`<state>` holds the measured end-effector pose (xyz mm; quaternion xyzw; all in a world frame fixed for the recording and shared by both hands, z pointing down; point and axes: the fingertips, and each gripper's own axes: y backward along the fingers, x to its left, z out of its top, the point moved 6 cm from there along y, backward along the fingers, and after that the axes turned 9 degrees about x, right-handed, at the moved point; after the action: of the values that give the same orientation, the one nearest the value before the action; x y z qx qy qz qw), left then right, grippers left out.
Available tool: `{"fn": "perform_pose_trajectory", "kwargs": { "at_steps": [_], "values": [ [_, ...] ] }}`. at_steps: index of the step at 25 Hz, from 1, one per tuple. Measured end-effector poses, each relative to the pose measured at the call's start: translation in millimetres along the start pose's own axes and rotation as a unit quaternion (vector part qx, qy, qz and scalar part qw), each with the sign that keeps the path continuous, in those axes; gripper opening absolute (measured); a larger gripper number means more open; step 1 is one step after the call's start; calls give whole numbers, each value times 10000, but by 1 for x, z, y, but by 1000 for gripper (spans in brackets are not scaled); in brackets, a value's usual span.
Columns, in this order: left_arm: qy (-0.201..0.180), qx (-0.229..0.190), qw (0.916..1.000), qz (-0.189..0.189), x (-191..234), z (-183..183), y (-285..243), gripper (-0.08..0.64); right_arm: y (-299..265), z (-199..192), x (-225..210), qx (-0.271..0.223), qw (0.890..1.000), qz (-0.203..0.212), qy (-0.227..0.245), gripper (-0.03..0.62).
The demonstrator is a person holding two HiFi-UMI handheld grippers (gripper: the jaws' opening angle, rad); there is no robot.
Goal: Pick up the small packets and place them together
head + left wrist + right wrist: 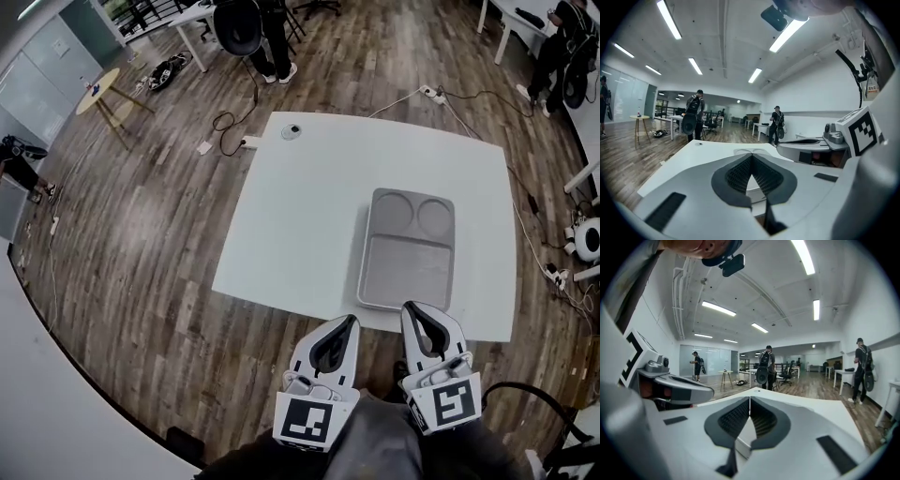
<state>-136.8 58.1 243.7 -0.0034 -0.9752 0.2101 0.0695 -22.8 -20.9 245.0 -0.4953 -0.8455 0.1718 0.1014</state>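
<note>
We see no small packets anywhere; only an empty tray (405, 272) lies on the tabletop (300, 216), long side running away from us, just ahead of the right hand-held gripper (411, 307) and farther from the left hand-held gripper (348, 322). Both are clenched, empty.

surface: white table (309, 206) | grey tray (405, 272) near front edge | round disc (292, 131) far corner

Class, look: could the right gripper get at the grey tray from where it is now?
Probably yes: the right gripper, jaws shut, is by the near edge of the tray, with nothing between them.
</note>
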Motion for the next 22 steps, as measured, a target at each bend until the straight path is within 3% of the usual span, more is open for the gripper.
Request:
{"fn": "perform_pose_trajectory", "kwargs": {
  "at_steps": [11, 22],
  "values": [
    [-555, 436, 9925, -996, 9, -11, -28, 2, 12, -28, 18, -36, 9945, -949, -451, 5],
    [-1370, 657, 9706, -1869, -46, -7, -47, 2, 66, -56, 6, -234, 9752, -1852, -1187, 6]
  ]
}}
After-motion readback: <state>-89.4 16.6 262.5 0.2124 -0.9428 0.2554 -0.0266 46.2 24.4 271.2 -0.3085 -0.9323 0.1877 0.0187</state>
